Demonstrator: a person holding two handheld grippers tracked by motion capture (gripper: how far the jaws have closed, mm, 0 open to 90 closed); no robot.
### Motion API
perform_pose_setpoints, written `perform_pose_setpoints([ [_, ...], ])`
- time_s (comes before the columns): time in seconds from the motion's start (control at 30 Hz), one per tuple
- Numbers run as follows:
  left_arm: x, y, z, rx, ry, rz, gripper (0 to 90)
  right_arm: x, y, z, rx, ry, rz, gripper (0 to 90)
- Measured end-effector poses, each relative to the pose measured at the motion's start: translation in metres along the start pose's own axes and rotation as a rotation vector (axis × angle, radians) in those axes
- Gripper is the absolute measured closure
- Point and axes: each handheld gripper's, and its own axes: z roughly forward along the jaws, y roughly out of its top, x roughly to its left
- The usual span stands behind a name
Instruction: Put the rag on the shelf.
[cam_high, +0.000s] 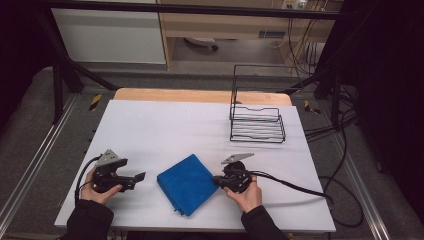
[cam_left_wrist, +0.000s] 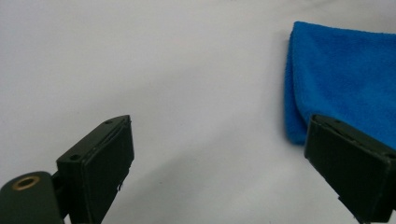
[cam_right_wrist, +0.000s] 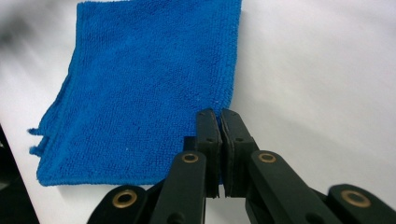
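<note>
Cloth, folded blue microfibre (cam_high: 186, 183), lies flat on the white table (cam_high: 165, 125) between my hands. Left gripper (cam_high: 141, 176) gapes wide, empty; right gripper (cam_right_wrist: 220, 122) pinched closed at cloth's edge, apparently gripping nothing.

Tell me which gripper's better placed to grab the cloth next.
Probably left. The left gripper is open, its jaws already facing the cloth edge. The right gripper sits at the cloth's corner but is shut, so must open first.
</note>
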Motion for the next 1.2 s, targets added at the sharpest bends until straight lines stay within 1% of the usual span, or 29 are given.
perform_pose_setpoints([
  [0.1,0.0,0.0,0.0,0.001,0.002,0.0,8.4,-0.005,-0.007,-0.008,-0.009,-0.022,0.017,87.8],
  [0.13,0.0,0.0,0.001,0.0,-0.002,-0.001,8.4,-0.005,-0.007,-0.008,-0.009,-0.022,0.017,87.8],
  [0.17,-0.001,0.0,0.001,-0.001,-0.003,-0.001,8.4,-0.008,-0.012,-0.009,-0.001,-0.028,0.03,87.6],
  [0.3,-0.001,0.0,0.001,-0.001,0.002,0.002,8.4,-0.012,-0.017,-0.006,0.009,-0.021,0.031,85.7],
  [0.33,-0.001,0.0,0.001,-0.001,-0.002,0.001,8.4,-0.013,-0.017,-0.006,-0.001,-0.021,0.006,78.1],
  [0.4,-0.001,0.0,0.001,-0.001,-0.002,0.001,8.4,-0.015,-0.013,-0.009,-0.032,-0.013,-0.017,67.7],
  [0.43,-0.001,0.0,0.001,-0.001,-0.003,0.001,8.4,-0.015,-0.013,-0.009,-0.032,-0.013,-0.017,67.7],
  [0.47,-0.001,0.0,0.002,0.001,-0.003,0.002,8.4,-0.018,-0.007,-0.012,-0.081,-0.002,-0.033,58.7],
  [0.5,-0.001,0.0,0.002,0.002,-0.005,0.001,8.4,-0.02,-0.004,-0.012,-0.098,0.001,-0.046,54.2],
  [0.53,-0.001,0.0,0.002,0.003,-0.004,0.002,8.4,-0.022,0.001,-0.012,-0.103,-0.003,-0.057,51.7],
  [0.57,-0.001,0.0,0.003,0.004,-0.003,0.005,8.4,-0.024,0.006,-0.009,-0.112,-0.014,-0.079,48.7],
  [0.6,-0.001,0.0,0.003,0.004,-0.003,0.005,8.4,-0.025,0.011,-0.006,-0.11,-0.016,-0.092,47.0],
  [0.63,-0.002,0.0,0.003,0.005,-0.004,0.006,8.4,-0.026,0.016,-0.001,-0.108,-0.01,-0.103,47.0],
  [0.67,-0.002,0.0,0.003,0.006,-0.004,0.008,8.4,-0.026,0.016,-0.001,-0.108,-0.01,-0.103,47.0],
  [0.7,-0.002,0.0,0.003,0.006,-0.005,0.008,8.4,-0.027,0.028,0.01,-0.093,-0.009,-0.113,46.9],
  [0.73,-0.002,0.0,0.003,0.007,-0.004,0.007,8.4,-0.027,0.028,0.01,-0.093,-0.009,-0.113,46.9],
  [0.77,-0.002,0.0,0.003,0.007,-0.005,0.008,8.4,-0.029,0.038,0.023,-0.077,0.0,-0.118,48.7],
  [0.8,-0.002,0.0,0.003,0.007,-0.005,0.008,8.4,-0.031,0.043,0.029,-0.075,-0.003,-0.115,50.4],
  [0.83,-0.002,0.0,0.003,0.006,-0.005,0.008,8.4,-0.031,0.043,0.029,-0.075,-0.003,-0.115,50.4],
  [0.87,-0.002,0.0,0.003,0.006,-0.006,0.009,8.4,-0.034,0.052,0.039,-0.067,0.008,-0.106,52.9],
  [0.93,-0.001,0.0,0.003,0.006,-0.005,0.009,8.4,-0.035,0.058,0.049,-0.054,0.014,-0.106,54.8],
  [0.97,-0.001,0.0,0.003,0.006,-0.006,0.008,8.4,-0.036,0.06,0.054,-0.046,0.014,-0.11,56.0],
  [1.0,-0.001,0.0,0.003,0.006,-0.005,0.008,8.4,-0.036,0.06,0.054,-0.046,0.014,-0.11,56.0],
  [1.03,-0.001,0.0,0.003,0.006,-0.005,0.009,8.4,-0.036,0.061,0.058,-0.038,0.011,-0.118,57.8],
  [1.07,-0.001,0.0,0.003,0.006,-0.006,0.009,8.4,-0.037,0.062,0.064,-0.03,0.016,-0.125,62.0],
  [1.1,-0.002,0.0,0.003,0.005,-0.006,0.009,8.4,-0.037,0.062,0.064,-0.03,0.016,-0.125,62.0],
  [1.13,-0.002,0.0,0.003,0.005,-0.006,0.01,8.4,-0.038,0.061,0.068,-0.022,0.029,-0.117,66.8],
  [1.17,-0.002,0.0,0.003,0.005,-0.006,0.01,8.4,-0.038,0.061,0.068,-0.022,0.029,-0.117,66.8],
  [1.2,-0.002,0.0,0.003,0.006,-0.005,0.01,8.4,-0.038,0.06,0.071,-0.01,0.038,-0.115,71.8],
])
